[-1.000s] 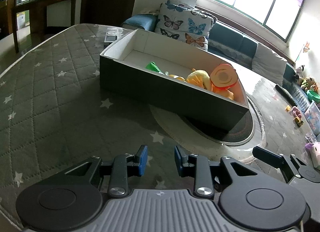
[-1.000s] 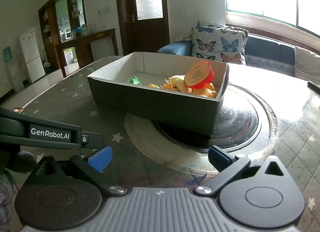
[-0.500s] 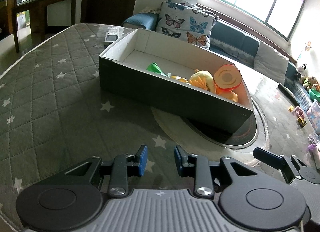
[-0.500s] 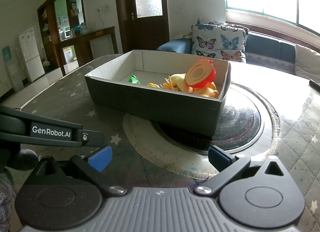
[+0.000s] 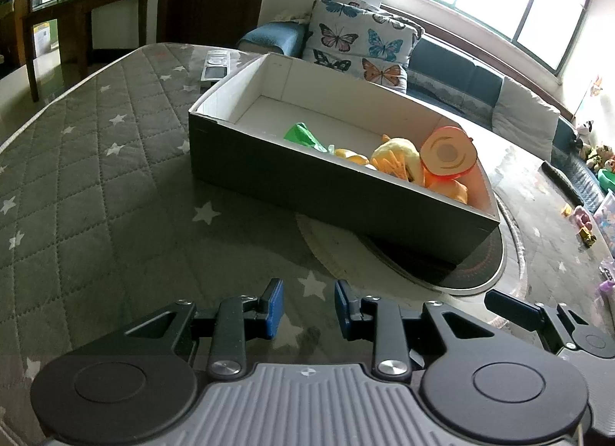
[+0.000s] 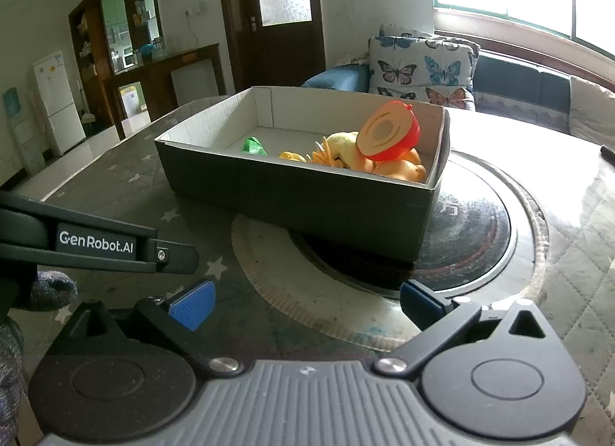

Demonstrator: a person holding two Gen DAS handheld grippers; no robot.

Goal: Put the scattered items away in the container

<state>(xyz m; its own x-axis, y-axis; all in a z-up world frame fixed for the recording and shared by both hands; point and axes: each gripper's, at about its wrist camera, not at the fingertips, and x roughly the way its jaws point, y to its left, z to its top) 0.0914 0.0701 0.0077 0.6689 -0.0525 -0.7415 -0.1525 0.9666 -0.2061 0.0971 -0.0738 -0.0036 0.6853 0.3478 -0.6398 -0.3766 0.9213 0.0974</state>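
Note:
A dark box with a white inside (image 5: 307, 184) (image 6: 292, 196) stands on the table, partly over a round hob. In it lie a green toy (image 5: 301, 133), a yellow toy (image 5: 396, 159) and a red half-fruit toy (image 5: 447, 153) (image 6: 388, 132), piled toward its right end. My left gripper (image 5: 307, 292) hovers over the grey star cloth in front of the box. Its jaws are closing, a narrow gap remains, and nothing is between them. My right gripper (image 6: 305, 292) stands wide open and empty before the hob rim.
The round hob (image 6: 480, 238) is set into the table under the box's right end. A grey remote (image 5: 215, 65) lies behind the box. Small toys (image 5: 584, 223) sit at the table's right edge. A sofa with butterfly cushions (image 5: 357, 46) is beyond.
Both views have shifted only slightly. The box and its toys have not moved, and neither gripper has taken hold of anything.

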